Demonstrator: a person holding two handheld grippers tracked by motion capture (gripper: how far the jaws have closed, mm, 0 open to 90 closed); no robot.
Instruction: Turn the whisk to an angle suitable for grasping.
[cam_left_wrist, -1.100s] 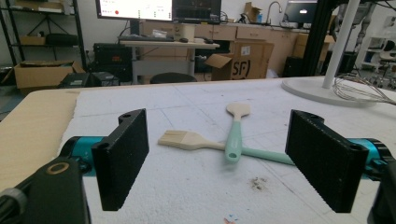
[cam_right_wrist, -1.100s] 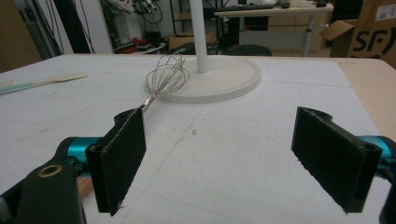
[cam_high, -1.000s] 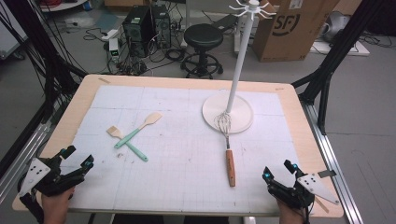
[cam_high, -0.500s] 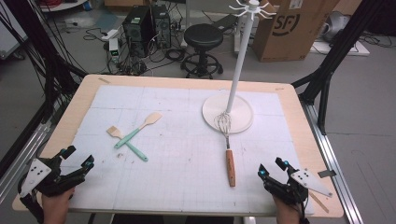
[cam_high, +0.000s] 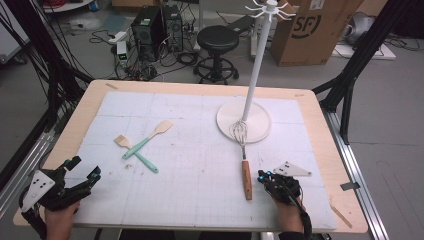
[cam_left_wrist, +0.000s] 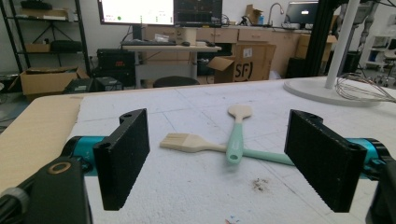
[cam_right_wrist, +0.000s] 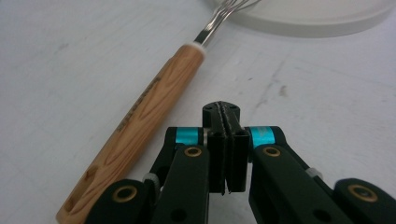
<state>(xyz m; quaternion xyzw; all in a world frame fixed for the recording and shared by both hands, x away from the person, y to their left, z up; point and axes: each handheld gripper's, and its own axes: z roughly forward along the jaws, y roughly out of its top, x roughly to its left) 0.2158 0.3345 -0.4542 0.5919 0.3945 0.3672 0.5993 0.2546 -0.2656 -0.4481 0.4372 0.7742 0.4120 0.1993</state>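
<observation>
Right gripper (cam_right_wrist: 226, 154) jaws just closed on nothing; reopen, shift left, straddle whisk handle (cam_right_wrist: 140, 135), probably mid-length. Left gripper (cam_left_wrist: 224, 158) gaping, idle.

- The whisk (cam_high: 243, 155) lies flat on the white mat of the desk (cam_high: 200, 200), its long axis running away from the person.
- Its wooden handle (cam_right_wrist: 135, 116), light brown with visible grain, points toward the near edge.
- Its silver wire head (cam_high: 239, 131) rests on the rim of the round white stand base (cam_high: 257, 117).
- A short metal neck joins handle and wires.
</observation>
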